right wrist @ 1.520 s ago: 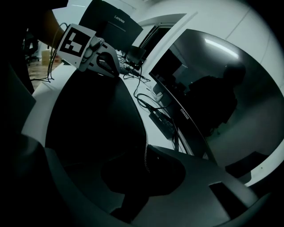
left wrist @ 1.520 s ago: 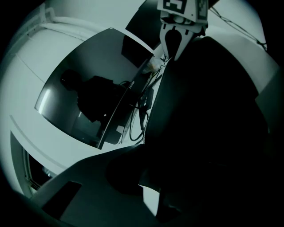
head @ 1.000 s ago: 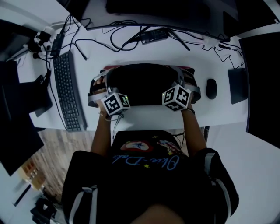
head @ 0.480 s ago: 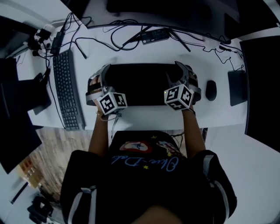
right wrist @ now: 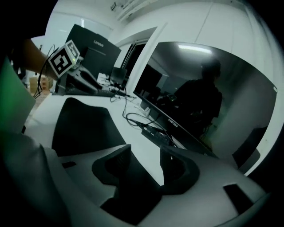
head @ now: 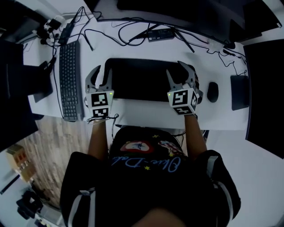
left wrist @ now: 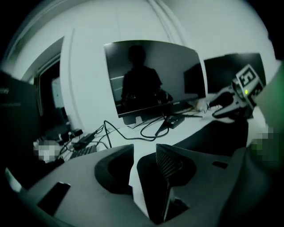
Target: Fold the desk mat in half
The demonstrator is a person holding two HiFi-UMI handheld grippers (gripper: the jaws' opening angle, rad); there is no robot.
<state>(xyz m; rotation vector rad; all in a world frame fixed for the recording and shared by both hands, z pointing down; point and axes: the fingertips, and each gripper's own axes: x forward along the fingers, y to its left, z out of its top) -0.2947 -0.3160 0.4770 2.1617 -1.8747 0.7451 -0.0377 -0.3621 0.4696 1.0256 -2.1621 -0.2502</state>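
– Now that I have let go, both pairs of fingers stand apart with nothing pinched. My left gripper (head: 100,74) and my right gripper (head: 179,73) sit at the left and right ends of the desk mat (head: 137,80), pads off it.

– A second back you were clamped on it?

– Yes, both were closed on its edge. The mat was humped up then, with a reddish underside showing along the far side. That is gone: it lies flat and dark on the white desk (head: 146,111), between my two grippers.

– So the fold is made?

– I judge so. It reads as a doubled slab, and it keeps its shape without me. In the left gripper view its corner shows low between my fingers, untouched. The right gripper view shows the same.

– Anything in the way further out?

– The keyboard (head: 69,80) lies left of the mat and the mouse (head: 213,91) to its right, both apart from it. Beyond are loose cables (head: 124,26), and the monitor (head: 186,11) is at the back. What is left, I think, is to draw back, and perhaps to press the crease if it springs.
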